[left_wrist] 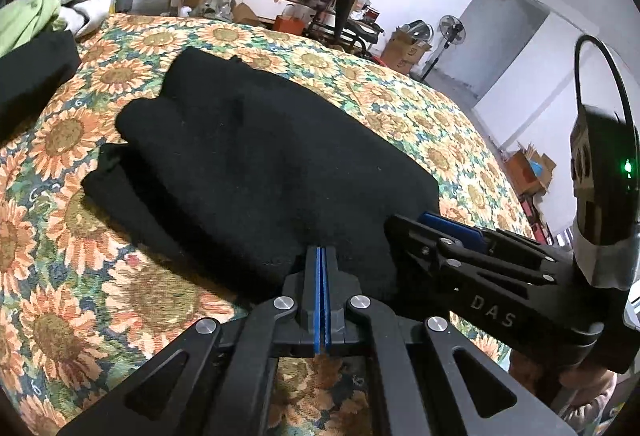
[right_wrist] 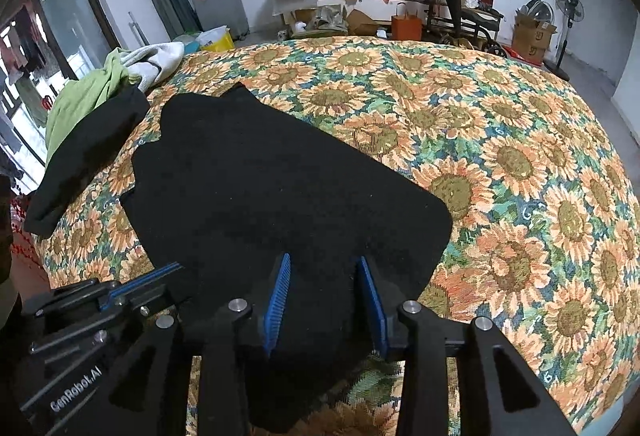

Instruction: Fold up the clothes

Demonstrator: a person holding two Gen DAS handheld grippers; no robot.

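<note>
A black garment (left_wrist: 248,163) lies partly folded on the sunflower-print bed cover (left_wrist: 60,244); it also shows in the right wrist view (right_wrist: 280,187). My left gripper (left_wrist: 322,256) is shut at the garment's near edge; whether cloth is pinched between its blue pads is hidden. It shows at lower left in the right wrist view (right_wrist: 152,276). My right gripper (right_wrist: 324,264) is open, its blue pads (right_wrist: 280,288) straddling the garment's near edge. It shows at right in the left wrist view (left_wrist: 448,232).
A second black garment (right_wrist: 88,151), a green one (right_wrist: 80,99) and a white one (right_wrist: 156,59) are piled at the bed's far left. Shelves, boxes, a wheelchair (right_wrist: 460,11) and a fan (right_wrist: 568,7) stand along the far wall.
</note>
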